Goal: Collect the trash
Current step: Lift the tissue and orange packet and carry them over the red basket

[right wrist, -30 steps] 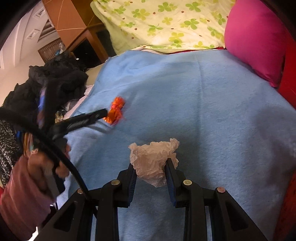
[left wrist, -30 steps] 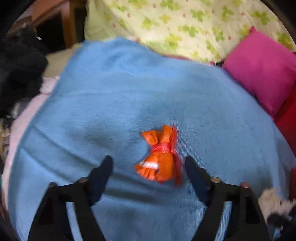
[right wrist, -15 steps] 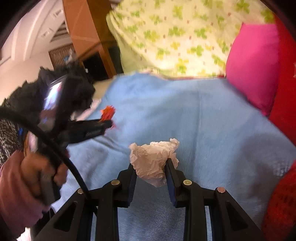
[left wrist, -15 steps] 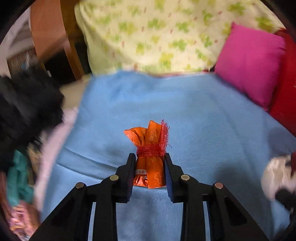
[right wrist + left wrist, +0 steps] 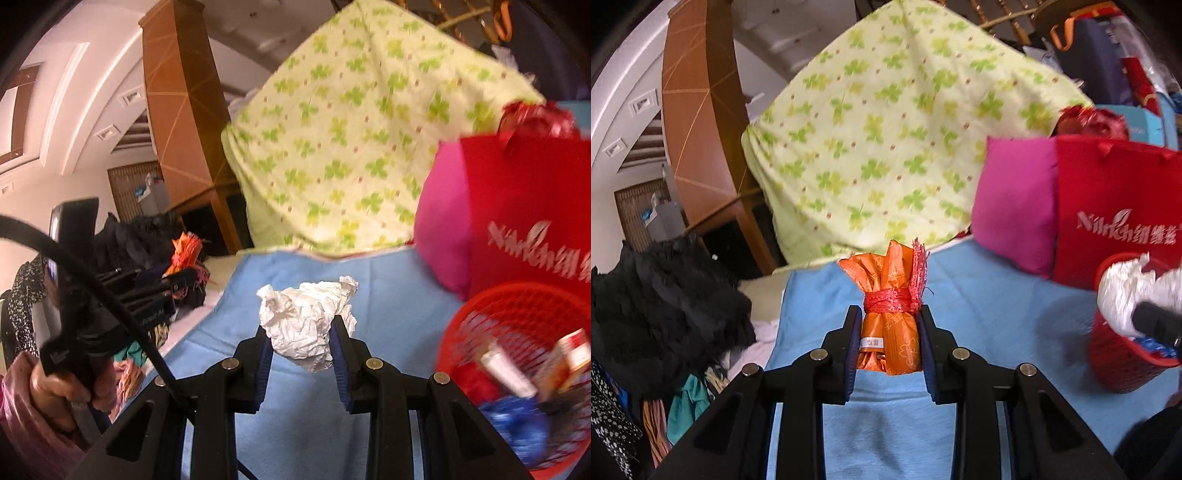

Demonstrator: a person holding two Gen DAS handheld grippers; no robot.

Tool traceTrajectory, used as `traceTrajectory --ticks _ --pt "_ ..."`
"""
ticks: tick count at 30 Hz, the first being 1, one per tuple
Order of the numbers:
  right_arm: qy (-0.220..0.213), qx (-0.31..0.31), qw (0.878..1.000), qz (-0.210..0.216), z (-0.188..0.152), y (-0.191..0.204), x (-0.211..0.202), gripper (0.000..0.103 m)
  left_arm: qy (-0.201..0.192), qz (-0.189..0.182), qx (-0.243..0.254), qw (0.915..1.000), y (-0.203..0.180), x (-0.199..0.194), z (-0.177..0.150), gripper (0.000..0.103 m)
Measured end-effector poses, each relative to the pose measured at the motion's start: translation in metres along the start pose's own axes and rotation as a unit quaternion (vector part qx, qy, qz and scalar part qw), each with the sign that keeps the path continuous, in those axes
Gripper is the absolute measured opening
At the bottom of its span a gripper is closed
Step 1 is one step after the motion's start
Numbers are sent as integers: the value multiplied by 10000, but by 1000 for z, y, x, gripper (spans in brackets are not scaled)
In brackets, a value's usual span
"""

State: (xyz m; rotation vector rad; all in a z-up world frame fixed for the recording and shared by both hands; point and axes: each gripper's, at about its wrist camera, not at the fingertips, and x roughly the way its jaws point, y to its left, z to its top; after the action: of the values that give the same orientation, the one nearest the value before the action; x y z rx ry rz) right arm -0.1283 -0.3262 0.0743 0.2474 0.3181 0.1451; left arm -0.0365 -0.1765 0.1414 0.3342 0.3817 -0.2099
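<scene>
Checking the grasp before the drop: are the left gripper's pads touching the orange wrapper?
Touching. The left wrist view shows the left gripper with both pads pressed against the orange wrapper, no gap.

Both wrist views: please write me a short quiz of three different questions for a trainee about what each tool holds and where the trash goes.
1. True or false: the left tool is shut on the orange wrapper bundle.
2. Multiple choice: what does the right tool hold? A) a blue bottle B) a crumpled white paper C) nothing
3. Fill in: the red mesh basket stands on the ____ blanket.

Key: 1 true; 2 B; 3 blue.
</scene>
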Motion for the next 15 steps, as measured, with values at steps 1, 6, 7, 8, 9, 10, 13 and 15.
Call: traceTrajectory --ticks 1,6,7,8,9,10,13,15 --pt "-85 -19 10000 -21 6 1 -11 32 -62 -28 26 10000 -4 -5 4 31" --pt "-382 -2 9992 -126 25 -2 -49 32 -251 -157 151 9994 -21 -20 17 31" --pt "-434 3 9989 -149 27 -2 -56 32 -273 -184 168 9993 -24 -22 20 31" --pt "-477 12 9987 -176 29 -4 -61 32 -290 -208 183 9992 -28 -24 22 31" --pt "-507 22 9985 -199 30 -6 -67 32 -311 -226 211 9990 -31 -26 24 31" --pt "-544 38 9982 -238 30 -9 -73 32 -337 -237 248 9988 -35 -27 26 31" --pt "-623 82 9974 -344 32 -16 -85 32 -381 -303 317 9983 -45 -32 31 31" --pt "-653 110 9969 -430 32 -23 -93 32 -412 -337 369 9979 -52 -35 34 31"
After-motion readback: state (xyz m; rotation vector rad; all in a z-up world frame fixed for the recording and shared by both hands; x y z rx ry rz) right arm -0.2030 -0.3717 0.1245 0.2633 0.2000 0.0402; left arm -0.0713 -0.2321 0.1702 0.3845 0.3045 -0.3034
